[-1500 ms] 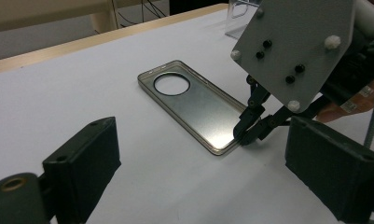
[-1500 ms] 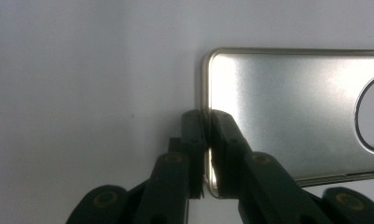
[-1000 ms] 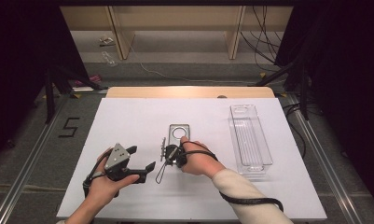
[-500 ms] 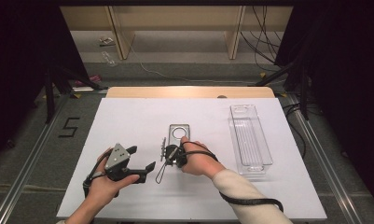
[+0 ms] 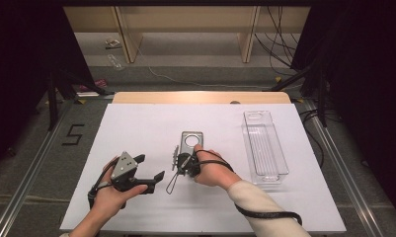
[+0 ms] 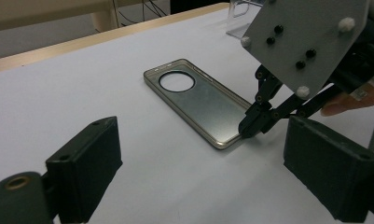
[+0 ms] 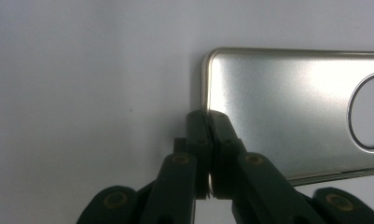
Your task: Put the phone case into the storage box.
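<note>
A metallic phone case (image 5: 191, 141) with a round camera hole lies flat, hollow side up, in the middle of the white table (image 5: 136, 123). My right gripper (image 5: 187, 156) stands at the case's near short edge. In the right gripper view its jaws (image 7: 208, 116) are pressed together on the rim of the case (image 7: 287, 107), one jaw outside and one inside. The left gripper view shows the same tips (image 6: 250, 129) at the corner of the case (image 6: 198, 100). My left gripper (image 5: 150, 167) hovers to the left of the case, wide open and holding nothing (image 6: 203, 140).
A clear plastic tray (image 5: 264, 145) lies lengthwise on the right part of the table, an arm's width from the case. The table's far wooden edge (image 5: 200, 97) is beyond it. A black cable (image 5: 264, 215) trails from the right forearm across the near table.
</note>
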The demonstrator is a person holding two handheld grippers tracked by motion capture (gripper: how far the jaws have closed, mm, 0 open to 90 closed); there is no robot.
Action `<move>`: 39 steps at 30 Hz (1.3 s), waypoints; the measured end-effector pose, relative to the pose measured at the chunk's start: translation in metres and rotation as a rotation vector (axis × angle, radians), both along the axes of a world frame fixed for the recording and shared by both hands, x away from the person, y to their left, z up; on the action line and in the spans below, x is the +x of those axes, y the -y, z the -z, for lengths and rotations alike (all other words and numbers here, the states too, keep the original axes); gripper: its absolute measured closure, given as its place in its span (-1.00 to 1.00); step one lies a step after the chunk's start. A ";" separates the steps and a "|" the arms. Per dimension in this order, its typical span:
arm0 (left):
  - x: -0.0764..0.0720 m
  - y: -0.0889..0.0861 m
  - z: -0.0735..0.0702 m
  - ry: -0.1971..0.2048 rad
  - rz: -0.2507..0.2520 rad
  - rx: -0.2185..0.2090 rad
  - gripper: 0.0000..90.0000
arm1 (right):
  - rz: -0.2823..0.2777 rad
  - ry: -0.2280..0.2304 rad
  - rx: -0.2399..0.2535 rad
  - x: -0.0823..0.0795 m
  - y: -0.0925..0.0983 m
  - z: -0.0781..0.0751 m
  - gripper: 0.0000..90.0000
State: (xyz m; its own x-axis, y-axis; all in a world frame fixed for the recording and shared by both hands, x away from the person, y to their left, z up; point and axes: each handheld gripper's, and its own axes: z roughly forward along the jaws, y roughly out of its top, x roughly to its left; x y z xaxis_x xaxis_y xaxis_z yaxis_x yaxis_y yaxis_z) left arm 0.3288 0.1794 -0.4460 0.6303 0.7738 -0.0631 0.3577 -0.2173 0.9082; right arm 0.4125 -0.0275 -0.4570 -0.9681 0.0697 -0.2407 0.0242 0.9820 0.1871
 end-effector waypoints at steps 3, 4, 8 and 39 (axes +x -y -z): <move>0.000 0.000 0.000 0.000 0.000 0.001 -0.76 | 0.004 0.007 0.005 -0.001 0.003 -0.003 0.98; 0.000 0.000 0.000 0.000 -0.001 0.001 -0.76 | 0.004 0.007 0.005 -0.001 0.003 -0.003 0.98; 0.000 0.000 0.000 -0.001 -0.002 0.000 -0.76 | 0.002 0.016 0.023 -0.002 0.006 -0.005 0.98; 0.001 -0.001 0.000 -0.004 -0.009 -0.001 -0.73 | 0.017 0.044 0.156 -0.018 0.028 -0.023 0.98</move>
State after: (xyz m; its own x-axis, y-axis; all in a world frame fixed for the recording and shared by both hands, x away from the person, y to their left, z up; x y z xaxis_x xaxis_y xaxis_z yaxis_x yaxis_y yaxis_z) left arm 0.3295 0.1803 -0.4463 0.6230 0.7795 -0.0660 0.3633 -0.2135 0.9069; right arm 0.3947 -0.0555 -0.4342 -0.9552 0.1260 -0.2679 0.0290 0.9405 0.3386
